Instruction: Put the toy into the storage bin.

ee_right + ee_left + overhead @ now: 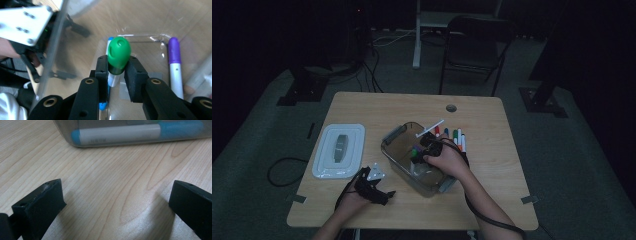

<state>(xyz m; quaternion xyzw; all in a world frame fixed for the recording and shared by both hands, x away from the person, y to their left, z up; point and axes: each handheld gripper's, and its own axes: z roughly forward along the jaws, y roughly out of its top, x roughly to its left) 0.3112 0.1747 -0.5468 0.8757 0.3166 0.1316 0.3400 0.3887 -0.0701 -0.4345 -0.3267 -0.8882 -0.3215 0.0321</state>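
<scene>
From above, a person works at a pale wooden table (362,210) in a dim room. The right gripper (428,146) reaches down into a clear plastic bin (394,135) near the table's middle, with a green-capped marker (416,151) at its tip. A row of markers (452,137) lies on the wood just beyond the bin, toward the far right corner. A white lid (339,150) sits flat near the left edge. The left gripper (379,195) rests on the wood near the front edge, between lid and bin.

Along the left gripper, its two black jaws stand wide apart with nothing between them, low over bare wood. Just ahead sits the bin's wall (65,135), and behind it a blue-capped marker (130,133) lies along the bin floor.

Along the right gripper (117,71), the jaws are clamped on the green-capped marker (119,53) just below its cap, holding it inside the bin. A purple-capped marker (175,65) lies on the bin floor to one side, and a blue one (103,106) shows below the jaws.
</scene>
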